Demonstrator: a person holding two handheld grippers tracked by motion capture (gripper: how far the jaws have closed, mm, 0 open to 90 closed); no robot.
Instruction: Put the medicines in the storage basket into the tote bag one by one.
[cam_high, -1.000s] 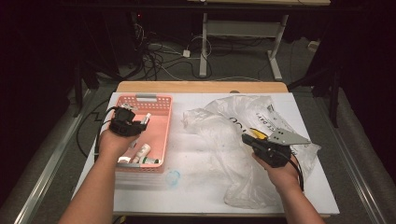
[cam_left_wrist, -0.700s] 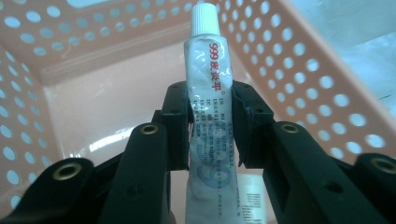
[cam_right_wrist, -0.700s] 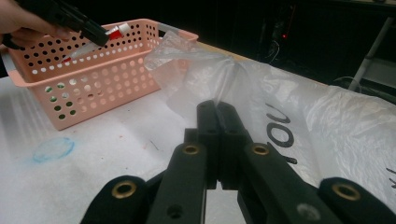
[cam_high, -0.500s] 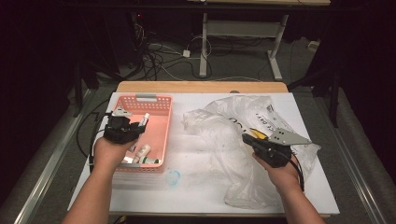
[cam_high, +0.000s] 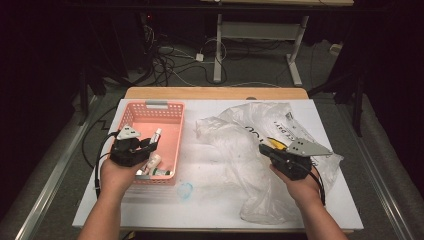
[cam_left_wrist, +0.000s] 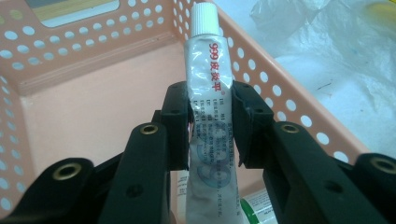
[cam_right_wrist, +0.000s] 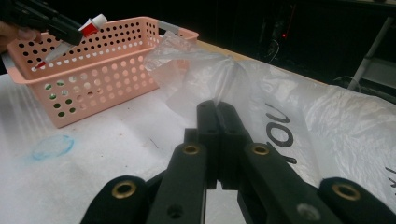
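Note:
My left gripper (cam_high: 152, 142) hangs over the near part of the pink perforated basket (cam_high: 155, 107), shut on a white tube (cam_left_wrist: 210, 84) with red print and a white cap. The pads squeeze the tube at its middle, and its cap points toward the basket's far wall (cam_left_wrist: 93, 65). My right gripper (cam_high: 264, 149) lies on the crumpled clear plastic bag (cam_high: 235, 135). In the right gripper view its jaws (cam_right_wrist: 218, 109) are pressed together and the bag's film (cam_right_wrist: 289, 93) puckers up from their tips. That view also shows the tube (cam_right_wrist: 88, 25) above the basket (cam_right_wrist: 107, 79).
Other small tubes (cam_high: 155, 162) lie in the basket's near end. Something yellow (cam_high: 275, 143) shows in the bag by my right gripper. A blue smear (cam_high: 185, 190) marks the white table cover (cam_high: 210, 210). Cables and desk legs stand on the floor beyond the table.
My left gripper has drawn back toward the person over the basket with the tube in it. The right hand and the bag have stayed put.

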